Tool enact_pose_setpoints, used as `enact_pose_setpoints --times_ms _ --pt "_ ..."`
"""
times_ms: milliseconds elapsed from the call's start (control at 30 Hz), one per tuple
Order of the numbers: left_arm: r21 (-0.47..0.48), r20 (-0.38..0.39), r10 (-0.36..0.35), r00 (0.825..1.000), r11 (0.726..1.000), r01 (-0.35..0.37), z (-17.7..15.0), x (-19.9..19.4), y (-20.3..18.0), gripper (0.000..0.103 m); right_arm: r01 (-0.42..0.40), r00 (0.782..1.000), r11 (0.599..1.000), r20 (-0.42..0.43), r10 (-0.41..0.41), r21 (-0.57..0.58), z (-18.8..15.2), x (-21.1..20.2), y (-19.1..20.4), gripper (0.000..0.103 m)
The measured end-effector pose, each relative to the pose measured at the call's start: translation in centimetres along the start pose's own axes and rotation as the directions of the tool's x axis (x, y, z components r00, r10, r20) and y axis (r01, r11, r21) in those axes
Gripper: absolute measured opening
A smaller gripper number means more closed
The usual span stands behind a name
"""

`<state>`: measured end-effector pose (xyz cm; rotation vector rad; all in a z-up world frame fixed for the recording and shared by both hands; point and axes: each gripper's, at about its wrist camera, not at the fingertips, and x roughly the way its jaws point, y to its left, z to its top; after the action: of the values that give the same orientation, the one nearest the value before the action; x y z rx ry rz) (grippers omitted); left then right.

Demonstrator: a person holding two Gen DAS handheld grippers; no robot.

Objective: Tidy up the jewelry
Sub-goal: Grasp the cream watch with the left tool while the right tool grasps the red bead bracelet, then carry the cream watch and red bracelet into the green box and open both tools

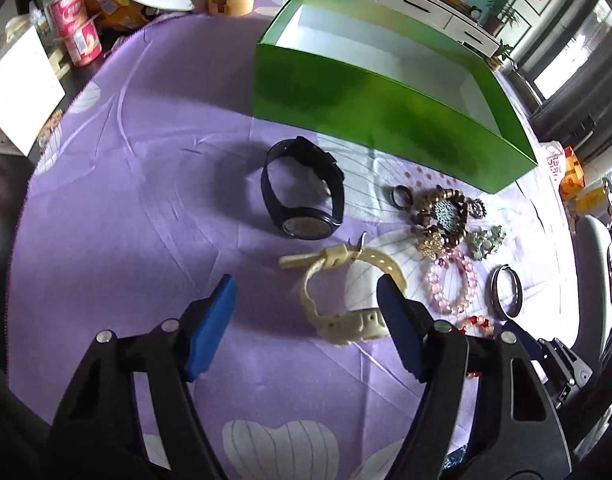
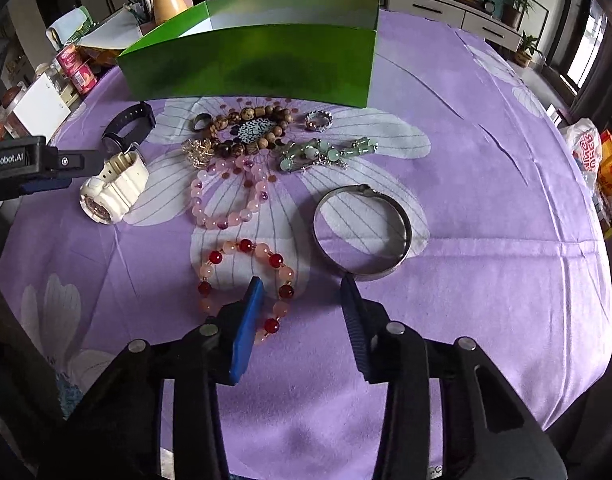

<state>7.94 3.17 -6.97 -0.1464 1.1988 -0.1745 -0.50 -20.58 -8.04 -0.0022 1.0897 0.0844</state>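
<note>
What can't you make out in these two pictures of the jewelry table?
- Floor of the green box: right wrist view, hidden behind its front wall.
- Red bead bracelet: left wrist view, mostly covered by the left gripper.
- Cream watch dial: right wrist view, too small to read.
- Small ring: details too small.

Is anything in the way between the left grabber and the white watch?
Nothing visible. The left gripper has its jaws open right at the cream watch, with only bare purple cloth beside them. The black watch lies farther off.
</note>
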Motion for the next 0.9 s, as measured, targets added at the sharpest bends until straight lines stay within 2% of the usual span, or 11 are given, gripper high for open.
enact_pose_setpoints --times_ms 133,200,267,300,367,433,500,600,900 --pt "-0.016 -0.023 -0.004 1.0 1.0 0.003 0.0 0.8 0.4 0.071 0.009 1.0 0.999 0.026 -0.008 -0.032 0.0 0.2 0.4 0.04" --pt "-0.022 -0.031 0.002 1.0 1.0 -0.003 0.0 1.1 0.5 0.062 0.008 0.999 0.999 0.044 -0.006 -0.046 0.1 0.2 0.6 0.032" --pt "-0.026 -0.045 0.011 0.999 1.0 -0.013 0.1 1.5 0.7 0.053 0.003 0.998 0.998 0.055 0.0 -0.06 0.2 0.2 1.0 0.018" --pt "-0.035 -0.057 0.007 0.998 0.999 -0.009 0.1 1.8 0.8 0.049 0.001 0.998 0.998 0.058 0.002 -0.065 0.2 0.2 1.1 0.015" --pt "-0.03 -0.052 0.011 0.999 0.999 -0.013 0.1 1.7 0.9 0.048 0.008 0.998 0.997 0.069 -0.002 -0.08 0.4 0.3 1.4 0.009" --pt "-0.027 -0.047 0.014 0.999 1.0 -0.016 0.0 1.8 0.9 0.037 -0.001 0.997 0.996 0.079 0.008 -0.087 0.4 0.3 1.5 0.007" --pt "-0.01 -0.035 0.035 0.999 0.999 -0.035 0.0 1.8 0.7 0.022 -0.016 0.996 0.997 0.081 0.022 -0.08 0.4 0.3 1.4 0.007" --pt "-0.004 -0.029 -0.007 1.0 1.0 0.007 -0.3 1.9 0.4 0.007 -0.038 0.995 0.997 0.09 0.045 -0.071 0.2 -0.1 1.2 0.007" --pt "0.018 0.033 -0.055 0.998 0.998 0.055 -0.8 1.2 0.2 0.006 -0.071 0.981 0.992 0.174 0.088 -0.102 1.1 -3.2 1.9 0.007"
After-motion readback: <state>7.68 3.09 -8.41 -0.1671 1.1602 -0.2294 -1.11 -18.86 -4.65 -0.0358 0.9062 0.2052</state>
